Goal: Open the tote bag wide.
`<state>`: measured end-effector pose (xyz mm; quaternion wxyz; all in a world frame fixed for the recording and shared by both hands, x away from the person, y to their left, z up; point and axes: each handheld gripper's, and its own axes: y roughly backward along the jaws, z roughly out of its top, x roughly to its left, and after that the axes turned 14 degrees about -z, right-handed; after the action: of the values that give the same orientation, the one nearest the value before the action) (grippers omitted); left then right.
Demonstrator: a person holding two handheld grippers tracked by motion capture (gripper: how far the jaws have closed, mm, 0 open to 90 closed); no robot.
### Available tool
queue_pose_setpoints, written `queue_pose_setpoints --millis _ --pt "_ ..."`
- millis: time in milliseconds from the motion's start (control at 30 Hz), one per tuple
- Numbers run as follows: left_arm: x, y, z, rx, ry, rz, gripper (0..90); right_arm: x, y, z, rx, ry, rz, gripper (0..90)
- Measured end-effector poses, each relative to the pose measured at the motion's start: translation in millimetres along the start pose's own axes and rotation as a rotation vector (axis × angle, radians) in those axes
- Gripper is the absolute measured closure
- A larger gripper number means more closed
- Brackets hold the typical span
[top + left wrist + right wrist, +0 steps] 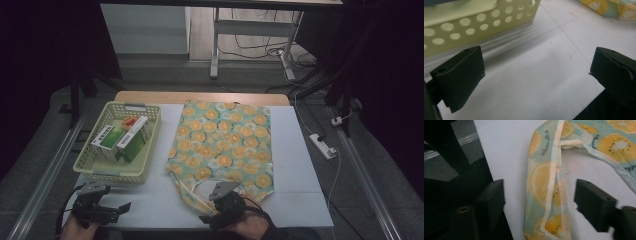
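Observation:
A cloth bag (222, 145) printed with orange and kiwi slices lies flat on the white table top (300, 165). Its handle strap (549, 195) runs along the near edge of the table. My right gripper (212, 212) sits low at that handle. In the right gripper view its jaws stand apart on either side of the strap (540, 192), and neither pad presses on the cloth. My left gripper (117, 210) rests near the front left corner, open over bare table (536, 62).
A pale yellow perforated basket (100, 172) at the left holds green-and-white boxes (122, 137); its wall (474, 22) stands just beyond the left jaws. A white power strip (322, 146) lies off the table's right side. Metal rails flank the table.

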<state>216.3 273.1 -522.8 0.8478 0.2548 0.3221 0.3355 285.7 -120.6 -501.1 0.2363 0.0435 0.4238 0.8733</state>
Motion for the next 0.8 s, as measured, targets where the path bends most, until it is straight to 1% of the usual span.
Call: queue_pose_setpoints --millis 67,100,133,200,233,300,333,367,400,433,467,500,667,800 --pt "0.1 0.0 0.0 0.0 0.0 -0.001 0.0 0.8 -0.5 -0.2 0.002 0.015 0.014 36.4" --pt "0.1 0.0 0.0 0.0 0.0 -0.001 0.0 0.8 -0.5 -0.2 0.002 0.015 0.014 36.4" --pt "0.0 0.0 0.0 0.0 0.0 -0.001 0.0 2.0 -1.6 -0.3 0.018 0.032 0.021 44.3" --pt "0.0 -0.1 0.0 0.001 -0.001 -0.001 0.0 2.5 -4.0 -0.8 0.037 0.05 0.038 47.6" --pt "0.0 -0.2 0.0 0.0 -0.002 -0.001 0.0 3.1 -5.7 -1.3 0.048 0.059 0.037 50.0" --pt "-0.1 -0.2 0.0 0.001 -0.002 -0.001 0.0 4.2 -8.4 -2.4 0.071 0.084 0.033 57.7" --pt "-0.2 -0.2 0.0 0.002 -0.003 -0.002 0.0 4.3 -9.6 -2.9 0.082 0.093 0.029 62.4" --pt "-0.2 -0.2 0.0 0.002 -0.003 -0.002 0.0 3.9 -10.4 -3.3 0.091 0.098 0.024 69.0" --pt "-0.2 -0.3 0.1 0.002 -0.003 -0.002 0.0 3.1 -10.6 -3.5 0.098 0.105 0.025 69.0" --pt "-0.3 -0.3 0.1 0.002 -0.004 -0.001 0.0 2.2 -10.2 -3.7 0.097 0.101 0.029 79.7" --pt "-0.2 -0.3 0.1 0.002 -0.003 -0.002 0.0 1.0 -9.2 -3.5 0.095 0.096 0.028 85.7" --pt "-0.2 -0.3 0.1 0.002 -0.004 -0.002 0.0 -0.4 -7.6 -3.0 0.086 0.089 0.026 88.4" --pt "-0.1 -0.3 0.1 0.002 -0.004 -0.003 0.0 -7.9 2.3 2.1 0.043 0.043 0.042 89.6" --pt "-0.1 -0.3 0.1 0.002 -0.004 -0.002 0.0 -16.8 7.0 7.4 0.025 0.031 0.023 89.6"
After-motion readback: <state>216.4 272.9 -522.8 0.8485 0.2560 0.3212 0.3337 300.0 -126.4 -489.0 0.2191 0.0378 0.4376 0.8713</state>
